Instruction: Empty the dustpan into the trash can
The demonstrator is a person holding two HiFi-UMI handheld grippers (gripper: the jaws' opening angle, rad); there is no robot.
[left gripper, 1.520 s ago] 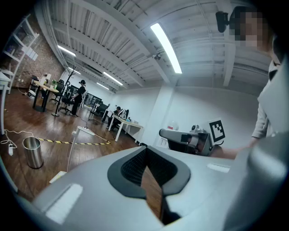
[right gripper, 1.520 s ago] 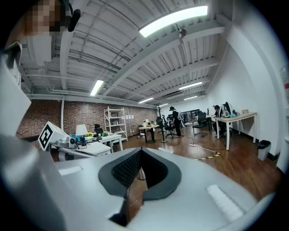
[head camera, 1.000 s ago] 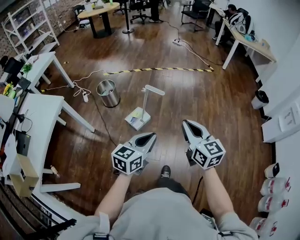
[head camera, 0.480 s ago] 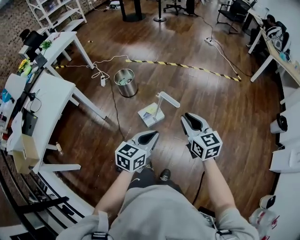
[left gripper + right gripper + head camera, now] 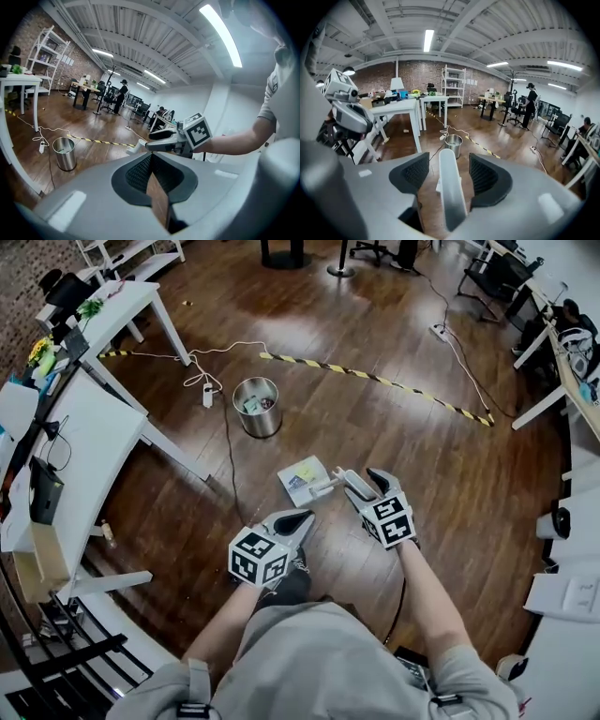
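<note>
We see the dustpan (image 5: 302,480) standing on the wooden floor (image 5: 441,474) just ahead of us, its white pan flat on the boards with a yellow scrap (image 5: 303,469) and some other bits inside; its handle (image 5: 451,192) rises from the pan's near edge toward the right gripper (image 5: 366,482); in the right gripper view the pale bar of that handle runs straight up the gap between the two jaws, which stand apart with a strip of floor showing on either side of it, so the gripper is around the handle but not clenched on it; the left gripper (image 5: 298,517) hovers lower and to the left, near the pan but apart from it, its jaws pressed together at the tips with nothing between them; the trash can (image 5: 257,407), a round metal one with a few scraps in it, stands upright farther out and a little left of the dustpan, well apart from both grippers, beside the leg of a white table (image 5: 94,442); a dark cable (image 5: 228,465) runs along the floor between the can and the table; beyond the can a strip of yellow-and-black tape (image 5: 375,378) crosses the boards.
</note>
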